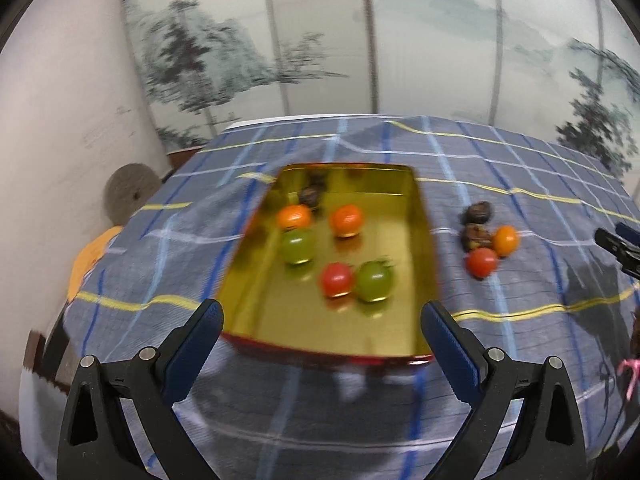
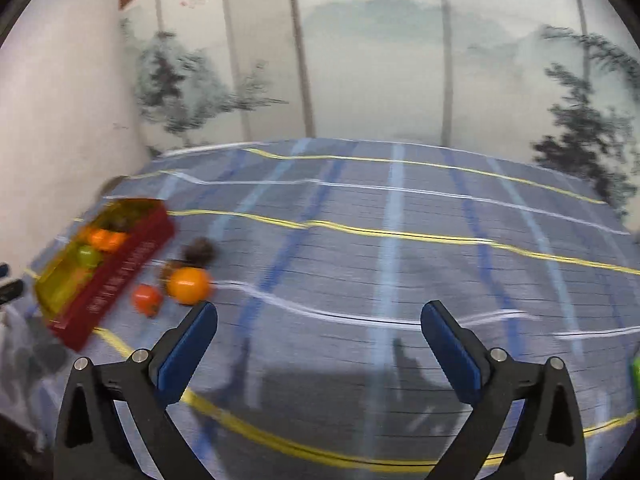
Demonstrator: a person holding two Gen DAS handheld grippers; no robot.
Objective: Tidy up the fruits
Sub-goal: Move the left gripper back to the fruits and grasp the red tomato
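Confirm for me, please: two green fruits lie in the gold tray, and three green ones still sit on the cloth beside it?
Not quite. The two green fruits do lie in the gold tray, but the left wrist view shows no green ones on the cloth beside it: one red, one orange and two dark fruits.

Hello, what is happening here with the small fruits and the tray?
A person with a gripper in each hand is sorting small fruits into a gold tray on a checked cloth. Several fruits already lie in the tray. A few more, among them an orange one and a red one, wait on the cloth beside it. The left gripper and right gripper are open and empty.
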